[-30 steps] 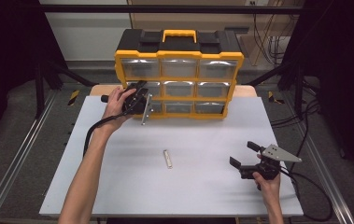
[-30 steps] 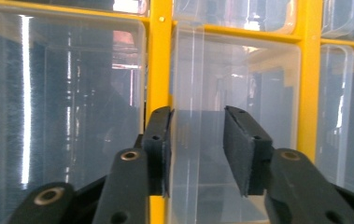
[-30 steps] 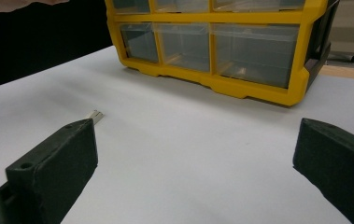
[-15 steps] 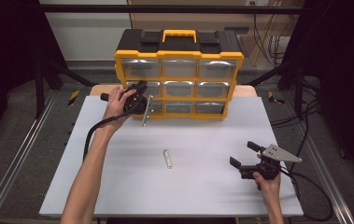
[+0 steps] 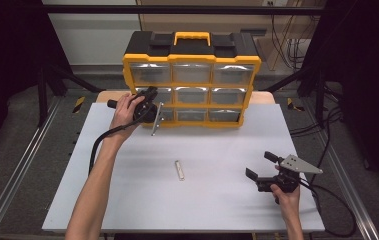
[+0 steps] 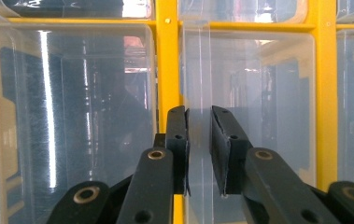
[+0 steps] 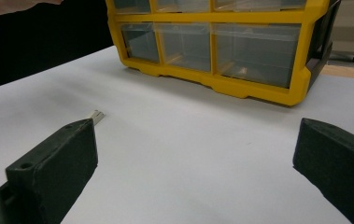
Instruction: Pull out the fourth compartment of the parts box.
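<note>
- Left gripper [image 5: 156, 116] sits at the far left of the table, pushed up against the front of the yellow drawer cabinet [image 5: 192, 57], at the lower left drawers.
- In the left gripper view its two black jaws stand close together with a narrow gap between them; they have just been closing. They flank the edge of a clear drawer [image 6: 249, 107] just right of a yellow divider post [image 6: 167, 70] (a thin clear lip appears to run into the gap, but whether the pads press on it I cannot tell).
- A second clear drawer [image 6: 67, 112] fills the left part of that view; both drawers look pushed in.
- Left hand [image 5: 127, 107] wraps the gripper body; its black cable loops back along the forearm towards the near edge.
- Right gripper [image 5: 264, 167] rests at the near right of the table, well apart from the cabinet, jaws spread wide with nothing between them. Right hand [image 5: 284, 192] holds it from below.
- A small pale metal bar [image 5: 179, 170] lies flat on the white table [image 5: 127, 200], roughly at its middle, between the two grippers and touched by neither.
- In the right gripper view the bar's end peeks out just beyond one jaw.
</note>
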Demonstrator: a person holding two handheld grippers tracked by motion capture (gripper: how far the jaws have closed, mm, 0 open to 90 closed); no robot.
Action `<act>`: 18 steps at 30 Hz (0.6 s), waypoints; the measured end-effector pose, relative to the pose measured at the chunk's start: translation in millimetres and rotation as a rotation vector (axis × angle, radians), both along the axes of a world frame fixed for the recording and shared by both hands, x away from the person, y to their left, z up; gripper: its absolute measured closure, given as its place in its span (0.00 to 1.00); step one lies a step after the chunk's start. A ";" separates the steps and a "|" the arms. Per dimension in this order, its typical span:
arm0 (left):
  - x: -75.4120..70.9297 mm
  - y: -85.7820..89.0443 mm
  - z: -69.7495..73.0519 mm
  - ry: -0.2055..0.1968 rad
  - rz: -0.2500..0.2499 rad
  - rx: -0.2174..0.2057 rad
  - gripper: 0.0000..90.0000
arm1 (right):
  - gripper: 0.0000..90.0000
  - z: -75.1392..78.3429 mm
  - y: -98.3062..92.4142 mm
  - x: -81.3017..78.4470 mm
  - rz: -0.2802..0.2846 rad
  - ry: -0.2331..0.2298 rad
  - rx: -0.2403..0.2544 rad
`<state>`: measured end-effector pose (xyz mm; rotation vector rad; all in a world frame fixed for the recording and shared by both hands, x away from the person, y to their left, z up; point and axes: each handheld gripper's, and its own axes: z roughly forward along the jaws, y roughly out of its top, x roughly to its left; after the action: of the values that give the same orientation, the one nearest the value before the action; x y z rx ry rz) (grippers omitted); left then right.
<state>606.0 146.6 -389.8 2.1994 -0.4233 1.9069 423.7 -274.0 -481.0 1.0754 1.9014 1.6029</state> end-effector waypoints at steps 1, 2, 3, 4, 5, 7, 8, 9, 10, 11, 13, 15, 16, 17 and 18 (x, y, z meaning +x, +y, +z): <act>-0.1 0.0 0.2 -0.003 -0.003 0.001 0.87 | 0.01 0.0 0.0 0.0 0.000 0.000 0.000; -0.3 0.0 0.3 -0.002 -0.002 0.000 0.87 | 0.01 0.0 0.0 0.0 0.000 0.000 0.001; -0.5 0.1 0.5 -0.002 -0.003 0.001 0.87 | 0.01 0.0 -0.1 0.1 -0.001 0.000 0.000; -0.7 0.1 0.5 -0.002 -0.002 0.002 0.87 | 0.01 0.0 -0.1 0.1 -0.001 0.000 0.000; -1.1 -0.1 0.6 -0.001 0.002 0.004 0.87 | 0.01 0.0 -0.1 0.0 -0.001 0.000 0.000; -1.3 -0.4 0.6 -0.001 0.003 0.004 0.87 | 0.01 0.0 -0.2 0.0 -0.001 0.000 -0.001; -1.5 -0.5 0.6 -0.001 0.004 0.004 0.87 | 0.01 0.1 -0.2 0.0 -0.002 0.000 0.000; -1.8 -0.6 0.5 -0.001 0.005 0.004 0.87 | 0.01 0.1 -0.2 -0.1 -0.001 0.000 0.000; -2.0 -0.6 0.5 -0.001 0.006 0.004 0.87 | 0.01 0.2 -0.4 -0.1 -0.001 -0.001 0.000; -2.3 -0.6 0.3 -0.002 0.004 0.004 0.87 | 0.01 0.4 -0.5 -0.3 -0.002 0.000 0.001; -3.7 -0.5 0.5 -0.002 0.006 0.004 0.87 | 0.01 0.6 -0.7 -0.5 -0.004 -0.001 0.002; -4.5 -0.2 0.5 -0.001 0.006 0.002 0.87 | 0.01 0.6 -0.7 -0.5 -0.003 0.000 0.002; -4.9 -0.1 0.4 -0.002 0.003 0.003 0.87 | 0.01 0.6 -0.7 -0.5 -0.003 -0.001 0.002; -5.8 0.1 0.5 -0.002 0.004 0.003 0.87 | 0.01 0.6 -0.7 -0.5 -0.003 -0.001 0.002; -6.1 0.1 0.4 -0.002 0.003 0.003 0.87 | 0.01 0.6 -0.7 -0.5 -0.004 0.000 0.002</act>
<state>600.0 146.7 -389.4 2.2012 -0.4228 1.9117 423.2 -274.8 -480.3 1.0792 1.8968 1.6032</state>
